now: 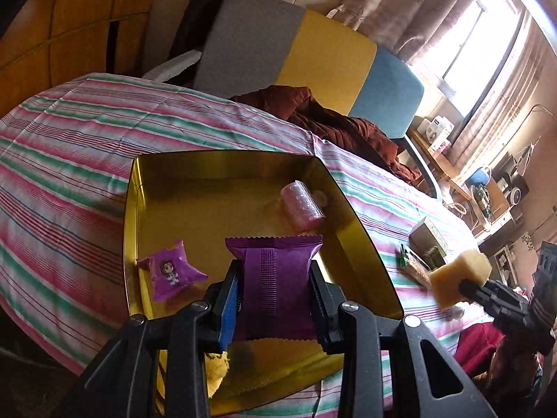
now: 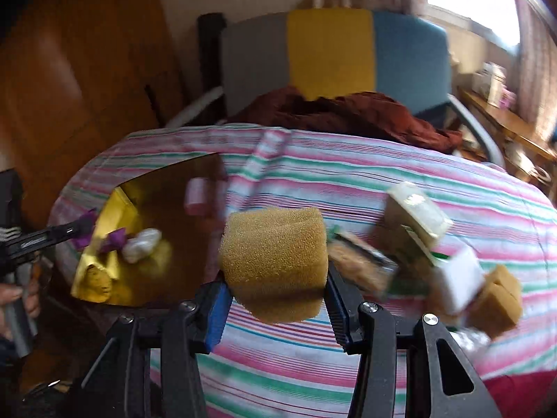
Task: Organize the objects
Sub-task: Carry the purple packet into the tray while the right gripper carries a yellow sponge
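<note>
A purple snack packet (image 1: 276, 278) is clamped between the pads of my left gripper (image 1: 275, 280), which hangs over the near edge of a gold tray (image 1: 209, 209). In the tray lie a pink wrapped roll (image 1: 301, 205) and a small purple packet with a cartoon figure (image 1: 172, 271). My right gripper (image 2: 278, 278) is shut on a yellow sponge (image 2: 275, 257) and holds it above the striped cover, right of the tray (image 2: 174, 202). From the left wrist view, that sponge (image 1: 459, 275) shows at the right edge. The left gripper (image 2: 78, 228) reaches in from the left.
Small boxes (image 2: 417, 209), a biscuit packet (image 2: 362, 264), a white box (image 2: 456, 278) and a second sponge (image 2: 497, 296) lie on the striped cover (image 2: 348, 181). A red-brown cloth (image 1: 330, 118) and a grey, yellow and blue chair back (image 1: 313, 55) stand behind. A person's hand (image 2: 17, 299) is at the left.
</note>
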Tool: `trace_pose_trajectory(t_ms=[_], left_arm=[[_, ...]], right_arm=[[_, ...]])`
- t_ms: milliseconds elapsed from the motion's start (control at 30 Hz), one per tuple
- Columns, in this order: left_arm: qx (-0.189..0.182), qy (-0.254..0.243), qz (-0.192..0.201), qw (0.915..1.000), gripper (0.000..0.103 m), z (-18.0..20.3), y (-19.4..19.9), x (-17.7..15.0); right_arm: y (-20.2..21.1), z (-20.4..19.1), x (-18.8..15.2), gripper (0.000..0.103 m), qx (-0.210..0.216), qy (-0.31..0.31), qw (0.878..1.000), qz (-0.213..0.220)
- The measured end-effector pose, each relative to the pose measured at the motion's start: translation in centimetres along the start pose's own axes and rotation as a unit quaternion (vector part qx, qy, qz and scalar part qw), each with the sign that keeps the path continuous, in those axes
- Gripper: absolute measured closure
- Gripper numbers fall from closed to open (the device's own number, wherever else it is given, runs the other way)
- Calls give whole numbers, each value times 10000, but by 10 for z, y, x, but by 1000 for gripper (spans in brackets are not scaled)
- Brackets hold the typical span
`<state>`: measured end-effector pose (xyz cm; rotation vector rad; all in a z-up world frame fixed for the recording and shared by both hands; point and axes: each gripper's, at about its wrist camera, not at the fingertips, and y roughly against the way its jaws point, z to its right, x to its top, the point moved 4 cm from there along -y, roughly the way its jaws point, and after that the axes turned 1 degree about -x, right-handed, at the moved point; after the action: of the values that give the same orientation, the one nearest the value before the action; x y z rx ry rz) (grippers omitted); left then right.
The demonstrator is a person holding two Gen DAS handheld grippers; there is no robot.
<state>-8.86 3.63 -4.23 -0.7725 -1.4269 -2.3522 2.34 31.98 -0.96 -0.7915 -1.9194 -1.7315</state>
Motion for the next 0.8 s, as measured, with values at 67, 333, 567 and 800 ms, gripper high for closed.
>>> trace_pose_trajectory(t_ms=[67,333,567,800], left_arm=[[-31,-37,19,10000,68,3,-3,3],[-161,-261,0,9995,68,18,-24,32],[-274,-227,170,9992,47,32,-40,68],[-170,74,-18,9998,46,9,-39,49]], right_arm=[[-9,-27,2,53,256,213,9994,-84],[-52,-104,4,53,798,839,9922,-451],[-87,-142,-9,53,1139,1009,9846,-860],[-112,-171,-29,44,1570,1231,9721,-1235]])
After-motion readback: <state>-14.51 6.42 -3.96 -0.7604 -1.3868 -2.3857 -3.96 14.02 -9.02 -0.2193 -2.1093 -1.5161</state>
